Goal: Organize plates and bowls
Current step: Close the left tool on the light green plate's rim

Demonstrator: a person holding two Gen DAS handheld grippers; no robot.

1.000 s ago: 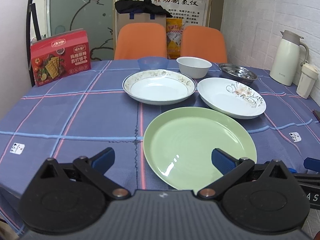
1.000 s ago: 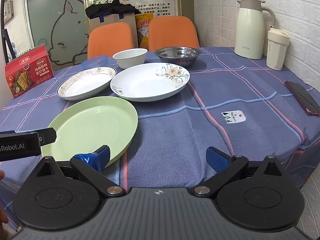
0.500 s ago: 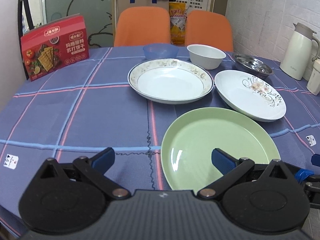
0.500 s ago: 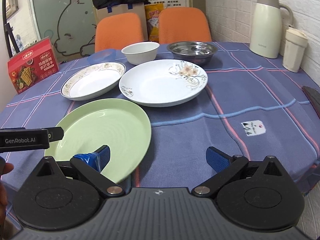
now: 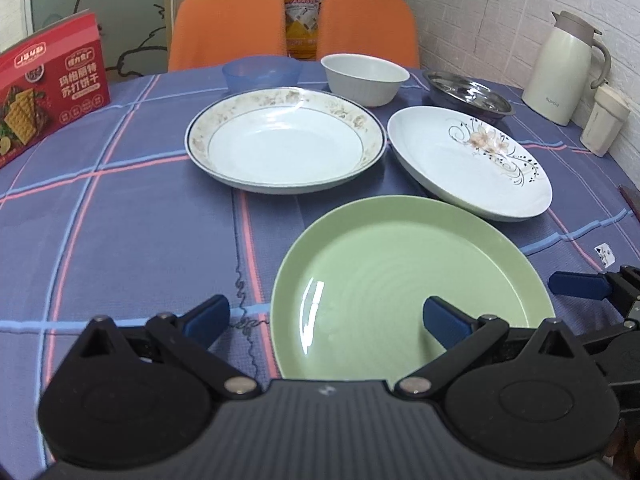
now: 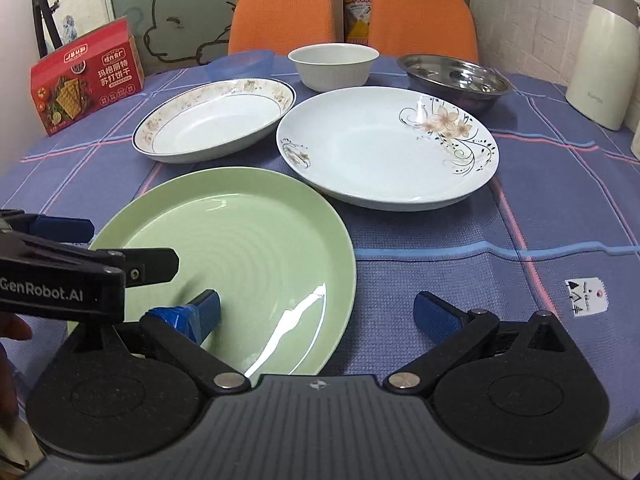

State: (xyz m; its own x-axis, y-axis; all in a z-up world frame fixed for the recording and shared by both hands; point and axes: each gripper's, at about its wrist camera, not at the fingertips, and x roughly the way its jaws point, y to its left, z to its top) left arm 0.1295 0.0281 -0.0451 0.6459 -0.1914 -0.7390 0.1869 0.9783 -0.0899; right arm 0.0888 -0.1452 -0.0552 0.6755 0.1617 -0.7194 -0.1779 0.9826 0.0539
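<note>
A green plate (image 5: 404,280) (image 6: 248,252) lies nearest on the checked cloth. Behind it sit a gold-rimmed white plate (image 5: 286,140) (image 6: 212,120) and a flower-painted white plate (image 5: 472,160) (image 6: 384,144). Farther back stand a blue bowl (image 5: 262,72) (image 6: 240,62), a white bowl (image 5: 366,78) (image 6: 333,65) and a steel bowl (image 5: 468,94) (image 6: 454,78). My left gripper (image 5: 326,318) is open, straddling the green plate's near left rim. My right gripper (image 6: 316,312) is open over that plate's near right rim. Neither holds anything.
A red cracker box (image 5: 50,84) (image 6: 86,76) stands at the back left. A cream thermos (image 5: 566,68) (image 6: 608,56) and a cup (image 5: 604,120) stand by the right wall. Two orange chairs (image 5: 228,24) are behind the table (image 5: 120,220). A dark flat object (image 5: 632,200) lies at the right edge.
Both grippers have moved forward and lower toward the green plate, which looms larger. Their jaws stay open. The dishes have not moved.
</note>
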